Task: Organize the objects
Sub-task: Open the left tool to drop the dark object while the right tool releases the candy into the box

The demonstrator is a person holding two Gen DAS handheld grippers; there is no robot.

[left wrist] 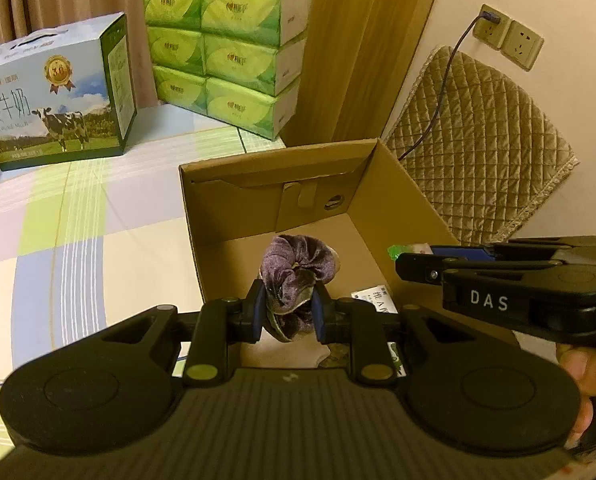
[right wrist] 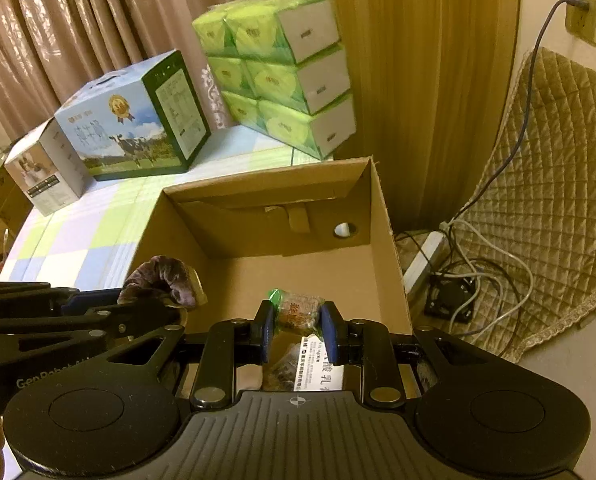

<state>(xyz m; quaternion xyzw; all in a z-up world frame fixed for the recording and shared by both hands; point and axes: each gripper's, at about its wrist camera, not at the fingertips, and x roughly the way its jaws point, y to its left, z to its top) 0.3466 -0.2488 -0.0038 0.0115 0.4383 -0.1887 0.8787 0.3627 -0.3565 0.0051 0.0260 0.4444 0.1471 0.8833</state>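
Note:
My left gripper [left wrist: 288, 312] is shut on a purple velvet scrunchie [left wrist: 296, 276] and holds it over the near part of an open cardboard box [left wrist: 410, 196]. My right gripper [right wrist: 298, 330] is shut on a small wrapped snack with a green end [right wrist: 298, 308], also above the box [right wrist: 382, 216]. The right gripper shows in the left wrist view [left wrist: 410, 262] at the right. The left gripper with the scrunchie [right wrist: 160, 278] shows in the right wrist view at the left. A white printed packet [right wrist: 318, 368] lies on the box floor.
A milk carton box [left wrist: 58, 100] and a stack of green tissue packs [left wrist: 226, 48] stand at the back of the checked tablecloth [left wrist: 78, 232]. A small white box [right wrist: 46, 172] stands left. A quilted cushion [left wrist: 478, 148], wall sockets [left wrist: 506, 36] and cables [right wrist: 478, 280] lie to the right.

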